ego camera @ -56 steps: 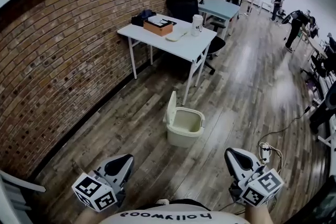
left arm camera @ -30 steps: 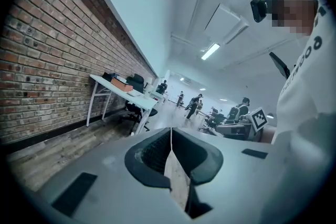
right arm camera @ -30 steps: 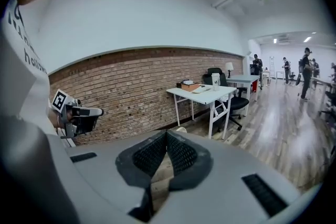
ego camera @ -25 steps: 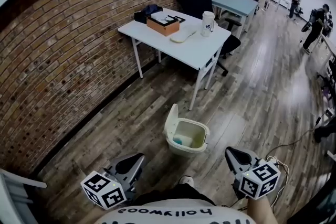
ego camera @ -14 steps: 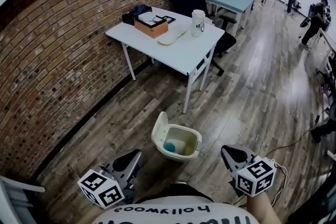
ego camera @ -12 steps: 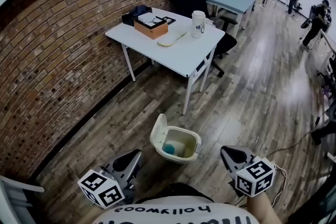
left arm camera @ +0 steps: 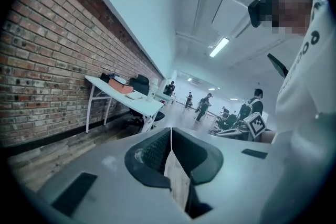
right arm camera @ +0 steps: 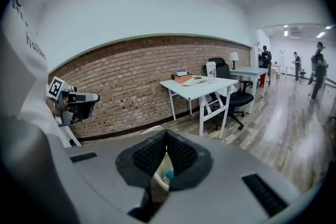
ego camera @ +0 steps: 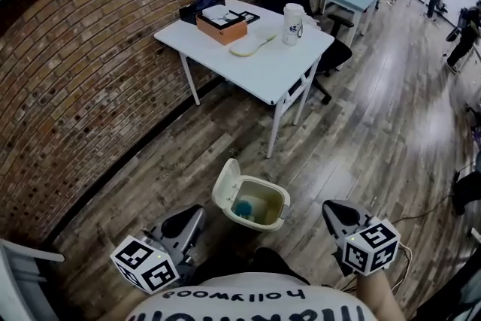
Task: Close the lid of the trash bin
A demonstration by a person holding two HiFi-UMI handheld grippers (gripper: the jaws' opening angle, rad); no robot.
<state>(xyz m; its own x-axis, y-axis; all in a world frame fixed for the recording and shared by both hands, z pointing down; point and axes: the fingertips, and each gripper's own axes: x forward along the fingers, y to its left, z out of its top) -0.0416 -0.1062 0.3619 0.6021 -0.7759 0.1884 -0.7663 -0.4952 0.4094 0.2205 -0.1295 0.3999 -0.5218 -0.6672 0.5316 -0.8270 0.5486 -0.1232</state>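
The cream trash bin [ego camera: 262,219] stands on the wooden floor just in front of me, between the two grippers. Its lid [ego camera: 225,183] is upright at the bin's left side, and something blue [ego camera: 243,208] lies inside. My left gripper [ego camera: 192,214] hangs left of the bin and apart from it, jaws shut on nothing [left arm camera: 170,131]. To the right of the bin, also apart from it, my right gripper [ego camera: 332,208] is shut and empty [right arm camera: 166,134]. In the right gripper view, part of the bin [right arm camera: 160,178] shows through the gap behind the jaws.
A white table [ego camera: 279,75] stands behind the bin by the brick wall [ego camera: 75,86], with a box [ego camera: 222,25] and a white jug [ego camera: 293,14] on it. An office chair [ego camera: 333,55] sits behind the table. A cable [ego camera: 421,218] lies on the floor at right. People stand far back.
I have come closer to the bin; it has slid from the middle of the head view to just in front of me. Its lid stays upright. Both grippers stay shut.
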